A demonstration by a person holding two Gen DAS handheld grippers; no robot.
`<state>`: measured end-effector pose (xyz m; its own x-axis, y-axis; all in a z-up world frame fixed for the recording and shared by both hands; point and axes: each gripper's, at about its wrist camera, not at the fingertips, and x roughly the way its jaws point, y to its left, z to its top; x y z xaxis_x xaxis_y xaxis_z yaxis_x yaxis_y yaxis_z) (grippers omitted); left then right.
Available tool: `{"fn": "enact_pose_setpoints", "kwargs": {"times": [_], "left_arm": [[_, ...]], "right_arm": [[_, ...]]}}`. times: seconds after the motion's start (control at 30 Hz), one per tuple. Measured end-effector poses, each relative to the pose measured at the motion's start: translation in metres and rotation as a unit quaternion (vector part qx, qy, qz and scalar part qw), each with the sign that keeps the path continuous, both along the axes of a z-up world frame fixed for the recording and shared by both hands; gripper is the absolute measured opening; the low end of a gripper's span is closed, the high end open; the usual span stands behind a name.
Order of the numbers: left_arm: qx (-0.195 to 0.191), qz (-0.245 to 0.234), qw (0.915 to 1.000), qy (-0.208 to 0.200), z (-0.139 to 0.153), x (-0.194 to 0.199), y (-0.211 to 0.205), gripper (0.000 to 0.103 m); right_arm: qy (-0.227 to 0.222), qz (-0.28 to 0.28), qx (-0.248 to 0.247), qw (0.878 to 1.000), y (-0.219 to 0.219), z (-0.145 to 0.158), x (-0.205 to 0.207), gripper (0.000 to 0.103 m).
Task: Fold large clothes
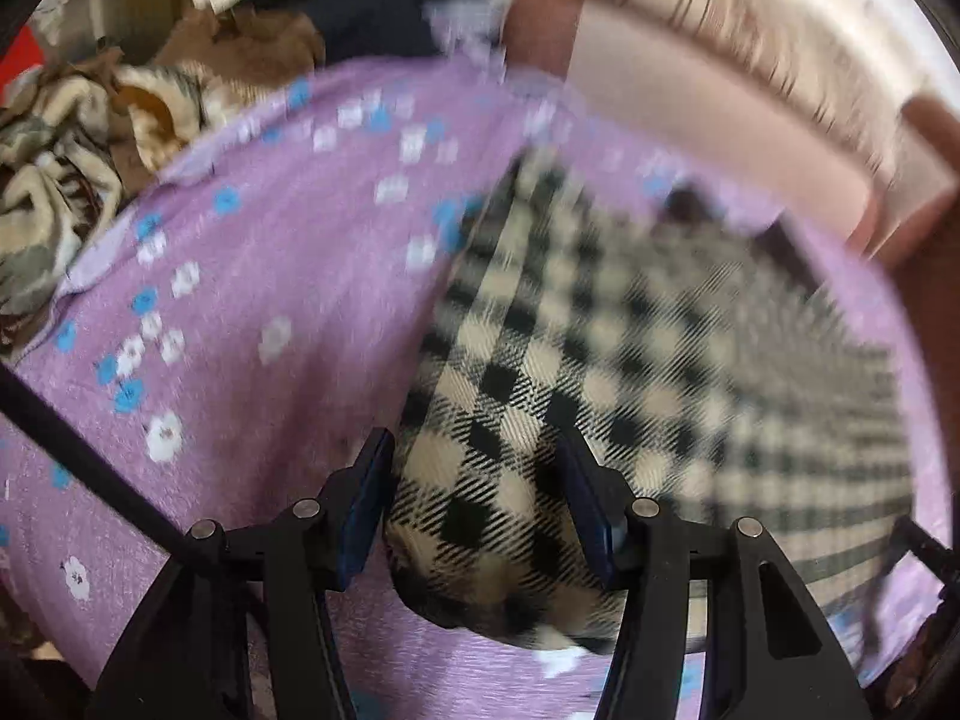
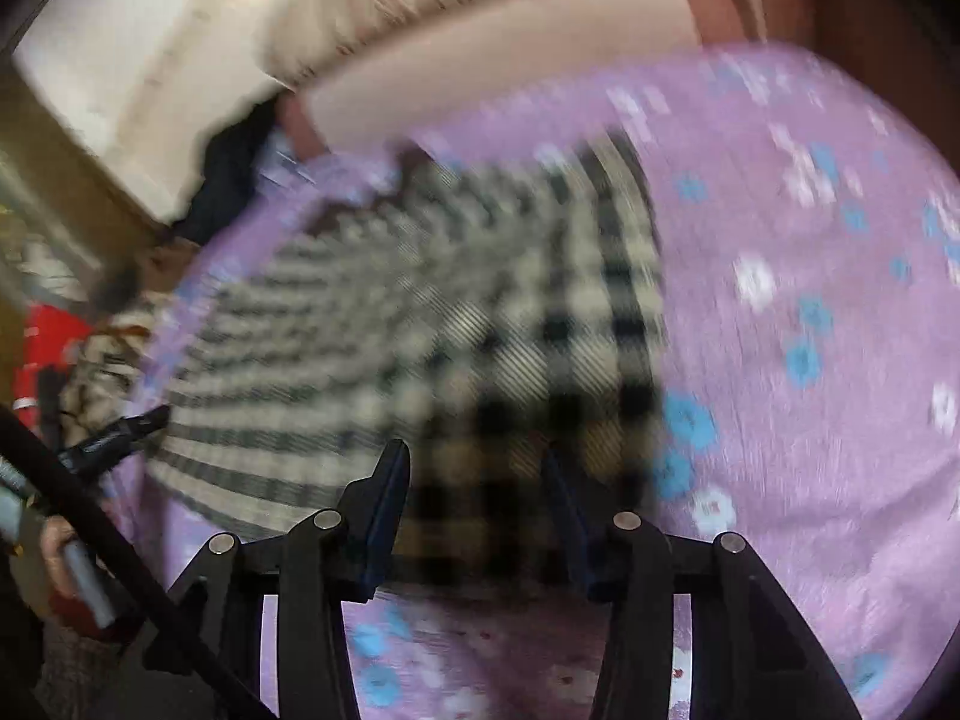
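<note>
Checked garment (image 1: 600,324) in both grippers' clenched jaws, on lilac floral bedsheet (image 1: 252,276) (headboard (image 1: 720,138) beyond).

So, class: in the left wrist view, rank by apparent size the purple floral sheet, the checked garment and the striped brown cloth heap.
1. Purple floral sheet
2. Checked garment, enlarged by nearness to the camera
3. Striped brown cloth heap, partly cut off at the edge

Lilac floral bedsheet (image 1: 252,276), pink padded headboard (image 1: 708,138), crumpled patterned blanket (image 1: 54,192), daylight
</note>
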<state>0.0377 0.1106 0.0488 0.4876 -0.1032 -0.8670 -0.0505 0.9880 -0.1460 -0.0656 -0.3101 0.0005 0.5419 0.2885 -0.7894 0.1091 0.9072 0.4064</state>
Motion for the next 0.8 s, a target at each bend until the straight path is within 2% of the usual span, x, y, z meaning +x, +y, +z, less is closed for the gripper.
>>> {"fn": "enact_pose_setpoints", "kwargs": {"times": [0.03,0.1,0.23,0.3,0.33,0.4,0.43,0.53,0.6,0.7,0.8], "left_arm": [[-0.006,0.001,0.9999,0.014,-0.006,0.003,0.002,0.054],[-0.029,0.012,0.9993,0.018,-0.003,0.003,0.011,0.054],[-0.05,0.036,0.9979,-0.02,0.021,0.005,0.031,0.054],[-0.066,0.039,0.9968,-0.023,0.026,0.014,0.039,0.055],[-0.075,0.039,0.9962,-0.02,0.027,0.02,0.043,0.057],[-0.1,0.031,0.9944,-0.016,0.023,0.032,0.045,0.068],[-0.118,0.021,0.9928,-0.006,0.019,0.041,0.043,0.068],[-0.156,-0.014,0.9874,0.022,0.005,0.065,0.037,0.068],[-0.161,-0.034,0.986,0.028,0.0,0.075,0.031,0.068],[-0.17,-0.058,0.9831,0.039,-0.007,0.09,0.024,0.068],[-0.2,-0.088,0.9738,0.063,-0.017,0.106,0.018,0.068]], "right_arm": [[0.008,-0.003,0.001,1.0,-0.001,-0.005,0.0,0.049],[-0.004,-0.004,-0.003,1.0,-0.002,-0.002,-0.002,0.049],[-0.055,0.013,-0.022,0.998,0.011,0.028,-0.015,0.05],[-0.085,0.055,-0.039,0.994,0.038,0.048,-0.016,0.051],[-0.095,0.08,-0.043,0.991,0.051,0.056,-0.019,0.055],[-0.107,0.139,-0.051,0.983,0.09,0.061,-0.013,0.062],[-0.108,0.16,-0.053,0.98,0.104,0.062,-0.012,0.062],[-0.104,0.239,-0.078,0.962,0.169,0.051,0.001,0.062],[-0.115,0.282,-0.109,0.946,0.207,0.041,0.005,0.062],[-0.136,0.322,-0.16,0.923,0.252,0.029,0.004,0.062],[-0.159,0.347,-0.21,0.9,0.287,0.019,0.004,0.062]]}}
